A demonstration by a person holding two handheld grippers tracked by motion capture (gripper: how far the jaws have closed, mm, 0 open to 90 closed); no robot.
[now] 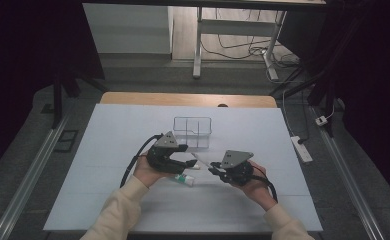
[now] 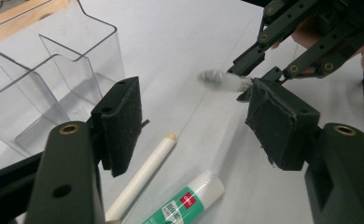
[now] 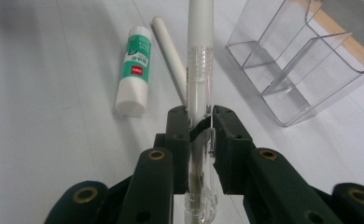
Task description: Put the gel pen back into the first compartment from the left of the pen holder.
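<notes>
Right gripper (image 3: 200,122) clamps a pen (image 3: 200,70) pointing to 12 o'clock; left gripper (image 2: 194,126) jaws apart, nothing between; glue stick (image 3: 134,70) at pen's 9 o'clock.

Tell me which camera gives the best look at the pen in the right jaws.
The right gripper view: the pen runs up the middle, its clear barrel pinched between the right gripper jaws. The left gripper view shows just its blurred clear end. The high view shows a thin white sliver.
</notes>
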